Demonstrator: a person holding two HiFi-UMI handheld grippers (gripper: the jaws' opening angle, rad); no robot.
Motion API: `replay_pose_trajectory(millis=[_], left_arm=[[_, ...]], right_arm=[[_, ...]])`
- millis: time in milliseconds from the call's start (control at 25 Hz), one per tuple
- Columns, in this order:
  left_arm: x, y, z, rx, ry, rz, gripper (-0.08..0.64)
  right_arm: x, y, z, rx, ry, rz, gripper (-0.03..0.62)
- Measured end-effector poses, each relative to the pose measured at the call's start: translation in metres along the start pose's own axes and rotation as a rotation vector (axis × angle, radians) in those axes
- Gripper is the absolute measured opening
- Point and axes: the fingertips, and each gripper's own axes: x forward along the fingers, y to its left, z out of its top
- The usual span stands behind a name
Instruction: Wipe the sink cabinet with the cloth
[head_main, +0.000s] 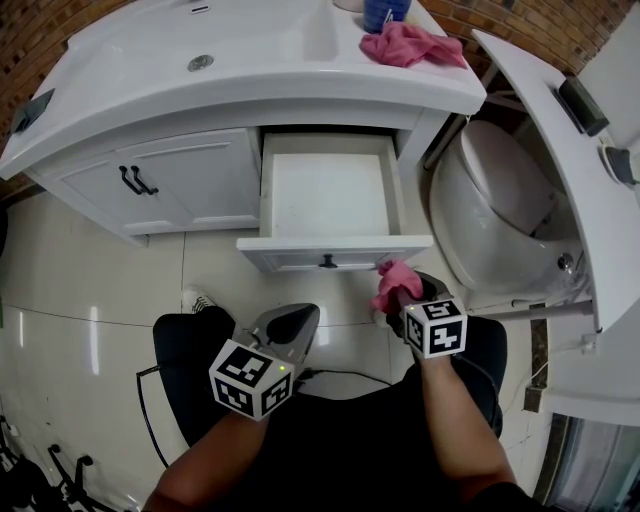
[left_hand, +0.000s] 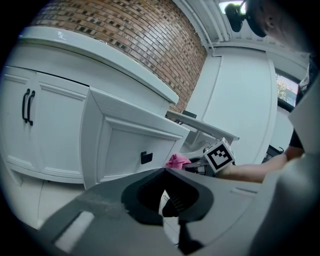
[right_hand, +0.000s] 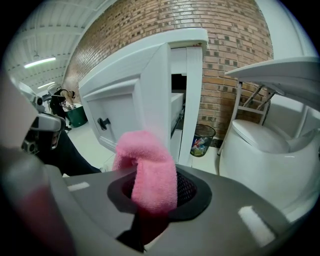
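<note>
The white sink cabinet (head_main: 180, 185) is filling the upper half of the head view, its one drawer (head_main: 330, 255) standing pulled out at centre and showing nothing inside, probably so its faces can be reached for wiping. A toilet (head_main: 500, 210) is sitting at the right. Low in the frame, the right gripper (head_main: 400, 298) is clamping a folded pink cloth (right_hand: 149, 172) in closed jaws, just below the drawer front, seemingly poised to wipe it. The left gripper (head_main: 295, 325) is hanging back at lower centre, jaws together on nothing. A second pink cloth (head_main: 410, 45) is lying on the countertop at upper right. A mesh waste bin (right_hand: 202, 140) holding litter is standing by the brick wall.
</note>
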Motion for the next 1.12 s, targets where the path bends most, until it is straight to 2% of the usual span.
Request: replay_pose_trajectory(millis=[160, 280, 440, 520, 600, 720, 880, 1120], left_arm=[[0.0, 0.001, 0.0, -0.004, -0.005, 0.007, 0.005], [-0.001, 0.004, 0.001, -0.013, -0.011, 0.019, 0.005], [-0.007, 0.012, 0.005, -0.029, -0.032, 0.043, 0.005], [-0.01, 0.014, 0.006, -0.032, -0.039, 0.051, 0.005], [-0.015, 0.018, 0.006, -0.038, -0.045, 0.061, 0.005], [-0.021, 0.023, 0.008, -0.045, -0.065, 0.079, 0.005], [-0.029, 0.032, 0.008, -0.045, -0.076, 0.103, 0.005], [-0.04, 0.043, 0.006, -0.049, -0.074, 0.116, 0.004]], right_arm=[[-0.003, 0.008, 0.0, -0.006, 0.003, 0.021, 0.094], [-0.014, 0.04, 0.012, -0.049, -0.016, 0.113, 0.094], [-0.034, 0.107, 0.049, -0.236, -0.096, 0.269, 0.094], [-0.042, 0.137, 0.068, -0.323, -0.155, 0.316, 0.094], [-0.047, 0.162, 0.082, -0.371, -0.21, 0.353, 0.094], [-0.047, 0.19, 0.097, -0.418, -0.273, 0.368, 0.094], [-0.042, 0.215, 0.111, -0.516, -0.302, 0.353, 0.094], [-0.028, 0.235, 0.124, -0.524, -0.364, 0.357, 0.094]])
